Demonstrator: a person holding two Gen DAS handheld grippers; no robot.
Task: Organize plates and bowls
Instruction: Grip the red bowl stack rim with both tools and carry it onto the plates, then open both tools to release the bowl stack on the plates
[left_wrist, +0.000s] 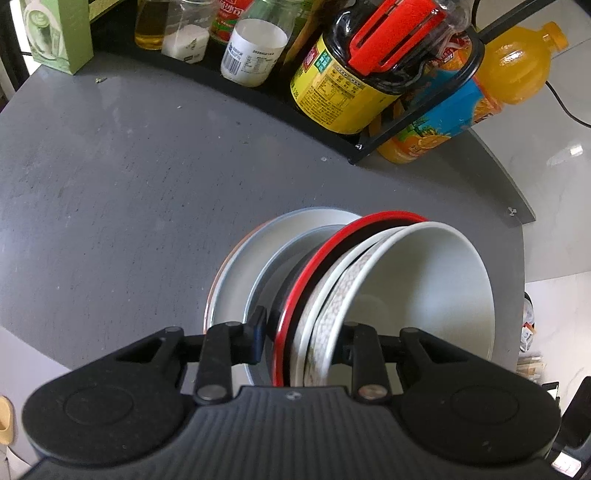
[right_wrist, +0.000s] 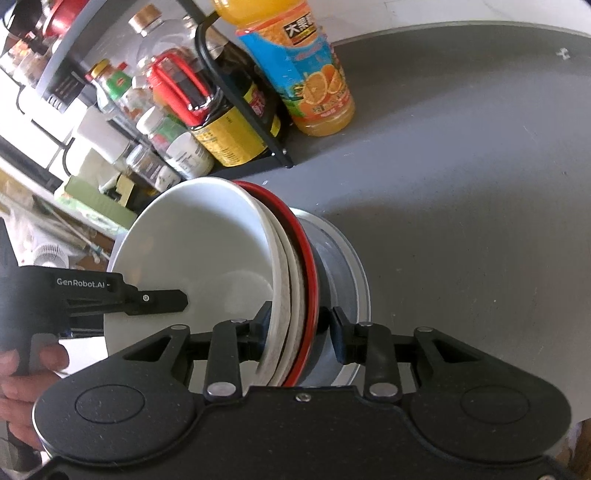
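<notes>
Gripping both: left tongs (left_wrist: 301, 332) and right tongs (right_wrist: 297, 328) each clamp the rims of one tilted stack, white bowl (left_wrist: 417, 288), patterned dish, red-rimmed bowl (left_wrist: 295, 295), held on edge against the grey plate (left_wrist: 236, 266) near the desk's (left_wrist: 129, 184) near edge. Stack axis runs sideways between tongs; neither nearer. Condiment rack (left_wrist: 369, 122) and juice bottle (right_wrist: 314, 74) stand along the far edge, apart.

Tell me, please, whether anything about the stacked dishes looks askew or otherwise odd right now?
Yes: the nested stack stands on edge instead of lying flat. The white bowl, the red-rimmed bowl and the grey plate are tipped sideways, clamped from both sides by the left hand-held gripper and right hand-held gripper. Nothing looks spilled or broken.
</notes>
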